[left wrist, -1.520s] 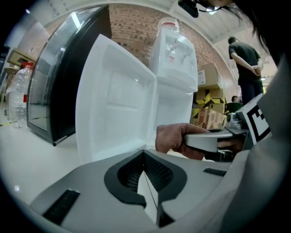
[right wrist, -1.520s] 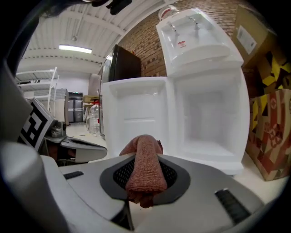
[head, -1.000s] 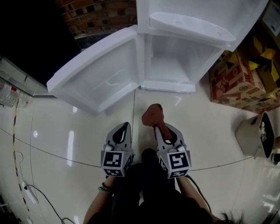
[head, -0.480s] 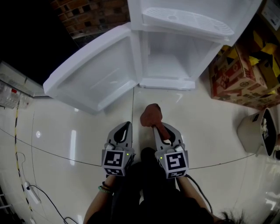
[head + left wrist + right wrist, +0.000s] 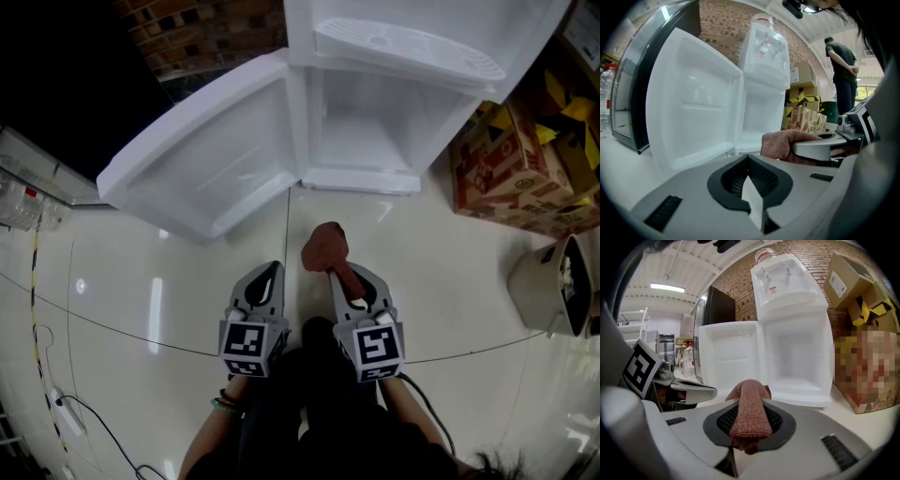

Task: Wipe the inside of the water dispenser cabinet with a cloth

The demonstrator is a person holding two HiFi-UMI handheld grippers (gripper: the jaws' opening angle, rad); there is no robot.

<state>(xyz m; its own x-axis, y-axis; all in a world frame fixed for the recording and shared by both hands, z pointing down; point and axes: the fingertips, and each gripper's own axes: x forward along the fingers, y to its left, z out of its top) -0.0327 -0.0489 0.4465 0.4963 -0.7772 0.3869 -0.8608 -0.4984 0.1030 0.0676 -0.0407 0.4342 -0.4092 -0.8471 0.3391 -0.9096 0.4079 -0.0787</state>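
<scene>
A white water dispenser (image 5: 403,56) stands ahead with its lower cabinet (image 5: 367,131) open and empty, the door (image 5: 211,155) swung out to the left. My right gripper (image 5: 349,281) is shut on a reddish-brown cloth (image 5: 328,248) that bunches out past its tips, well short of the cabinet. In the right gripper view the cloth (image 5: 750,411) lies folded between the jaws, with the cabinet (image 5: 797,364) beyond. My left gripper (image 5: 264,281) is shut and holds nothing; the left gripper view shows its jaws (image 5: 749,180) closed, the cloth (image 5: 785,144) at its right.
Cardboard boxes (image 5: 520,159) are stacked right of the dispenser. A beige bin (image 5: 548,286) sits on the glossy floor at the far right. A dark fridge (image 5: 712,305) and bottles (image 5: 19,202) stand to the left. A cable (image 5: 84,427) runs along the floor. A person (image 5: 843,70) stands far behind.
The head view shifted slightly, so the dispenser sits a little differently in frame. Both grippers and the cloth hold the same pose.
</scene>
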